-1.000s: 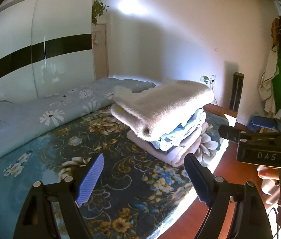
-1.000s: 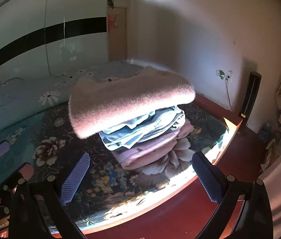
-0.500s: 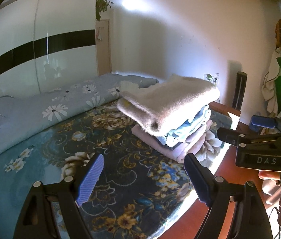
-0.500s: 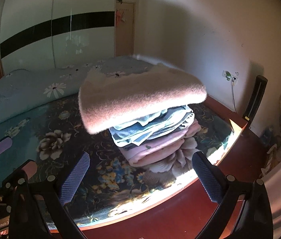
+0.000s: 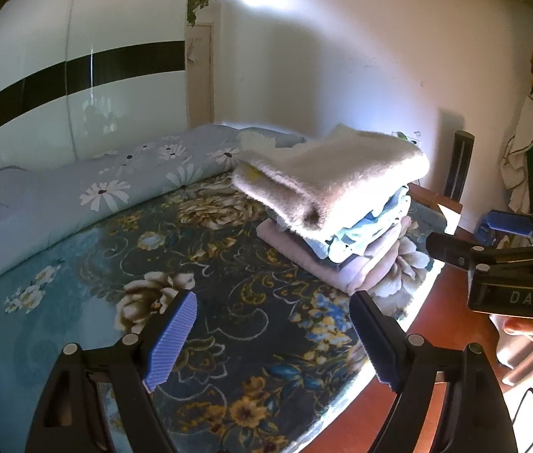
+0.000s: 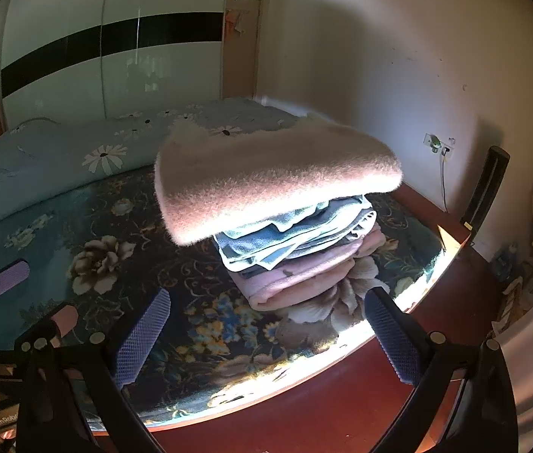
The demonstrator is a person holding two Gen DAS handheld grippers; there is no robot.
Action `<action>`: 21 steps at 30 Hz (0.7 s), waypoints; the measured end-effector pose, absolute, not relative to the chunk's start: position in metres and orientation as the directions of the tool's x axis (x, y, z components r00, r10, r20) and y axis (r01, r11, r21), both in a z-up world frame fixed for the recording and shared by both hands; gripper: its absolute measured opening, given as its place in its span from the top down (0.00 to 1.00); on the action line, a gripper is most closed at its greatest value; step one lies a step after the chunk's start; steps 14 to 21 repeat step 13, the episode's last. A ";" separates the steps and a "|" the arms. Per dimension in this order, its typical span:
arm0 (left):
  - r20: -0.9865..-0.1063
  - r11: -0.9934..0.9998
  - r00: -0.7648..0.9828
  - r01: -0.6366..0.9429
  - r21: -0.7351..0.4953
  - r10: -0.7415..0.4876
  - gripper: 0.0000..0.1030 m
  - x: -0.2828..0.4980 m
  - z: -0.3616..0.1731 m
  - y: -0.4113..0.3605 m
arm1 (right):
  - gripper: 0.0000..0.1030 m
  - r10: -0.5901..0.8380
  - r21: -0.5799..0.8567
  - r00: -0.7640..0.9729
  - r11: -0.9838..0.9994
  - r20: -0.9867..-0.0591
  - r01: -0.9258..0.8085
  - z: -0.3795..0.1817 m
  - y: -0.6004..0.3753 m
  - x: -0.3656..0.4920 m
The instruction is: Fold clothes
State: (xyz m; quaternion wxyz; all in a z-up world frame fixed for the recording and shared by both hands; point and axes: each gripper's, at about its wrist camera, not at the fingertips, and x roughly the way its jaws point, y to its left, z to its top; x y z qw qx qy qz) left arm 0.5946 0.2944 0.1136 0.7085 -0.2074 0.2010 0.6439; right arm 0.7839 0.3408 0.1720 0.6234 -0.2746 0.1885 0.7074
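Observation:
A stack of folded clothes stands on the floral bed (image 5: 210,264) near its right edge. A fluffy cream sweater (image 5: 338,181) lies on top, over light blue garments (image 5: 372,226) and a pink one (image 5: 345,264). The stack also shows in the right wrist view: sweater (image 6: 266,173), blue garments (image 6: 296,234), pink garment (image 6: 304,279). My left gripper (image 5: 272,336) is open and empty, well short of the stack. My right gripper (image 6: 266,336) is open and empty, in front of the stack; it also shows in the left wrist view (image 5: 508,260).
A rolled blue daisy-print quilt (image 5: 77,196) lies along the far side of the bed. A white wardrobe with a black stripe (image 5: 59,75) stands behind. Red-brown floor (image 6: 304,396) borders the bed. A dark upright speaker-like post (image 6: 485,188) stands by the wall. Clothes hang at right (image 5: 530,151).
Both grippers have drawn back and up from the stack, which now looks smaller and farther. The stack has not moved. Both grippers stay open.

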 end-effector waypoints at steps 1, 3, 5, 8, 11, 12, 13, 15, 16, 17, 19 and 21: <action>-0.553 0.085 0.093 -0.996 -0.039 0.828 0.17 0.594 0.113 0.294 | 0.00 0.778 -0.076 -0.071 -0.152 -0.624 -0.985 0.172 0.341 0.783; -0.556 0.087 0.098 -0.995 -0.046 0.826 0.17 0.592 0.113 0.295 | 0.00 0.777 -0.078 -0.071 -0.152 -0.625 -0.985 0.171 0.341 0.782; -0.558 0.087 0.099 -0.995 -0.048 0.824 0.17 0.592 0.112 0.295 | 0.00 0.776 -0.076 -0.071 -0.152 -0.627 -0.985 0.170 0.341 0.782; -0.561 0.090 0.103 -0.995 -0.050 0.821 0.17 0.591 0.111 0.295 | 0.00 0.770 -0.078 -0.072 -0.156 -0.634 -0.985 0.167 0.340 0.780; -0.564 0.090 0.104 -0.995 -0.052 0.819 0.17 0.591 0.109 0.296 | 0.00 0.763 -0.077 -0.069 -0.155 -0.643 -0.985 0.163 0.341 0.780; -0.566 0.091 0.106 -0.994 -0.054 0.818 0.17 0.591 0.109 0.296 | 0.00 0.761 -0.076 -0.067 -0.151 -0.646 -0.986 0.162 0.342 0.780; -0.567 0.095 0.110 -0.994 -0.056 0.816 0.17 0.590 0.108 0.296 | 0.00 0.759 -0.075 -0.064 -0.148 -0.648 -0.986 0.162 0.342 0.780; -0.567 0.095 0.110 -0.994 -0.056 0.816 0.17 0.590 0.108 0.296 | 0.00 0.759 -0.075 -0.064 -0.148 -0.648 -0.986 0.162 0.342 0.780; -0.567 0.095 0.110 -0.994 -0.056 0.816 0.17 0.590 0.108 0.296 | 0.00 0.759 -0.075 -0.064 -0.148 -0.648 -0.986 0.162 0.342 0.780; -0.567 0.095 0.110 -0.994 -0.056 0.816 0.17 0.590 0.108 0.296 | 0.00 0.759 -0.075 -0.064 -0.148 -0.648 -0.986 0.162 0.342 0.780; -0.567 0.095 0.110 -0.994 -0.056 0.816 0.17 0.590 0.108 0.296 | 0.00 0.759 -0.075 -0.064 -0.148 -0.648 -0.986 0.162 0.342 0.780; -0.567 0.095 0.110 -0.994 -0.056 0.816 0.17 0.590 0.108 0.296 | 0.00 0.759 -0.075 -0.064 -0.148 -0.648 -0.986 0.162 0.342 0.780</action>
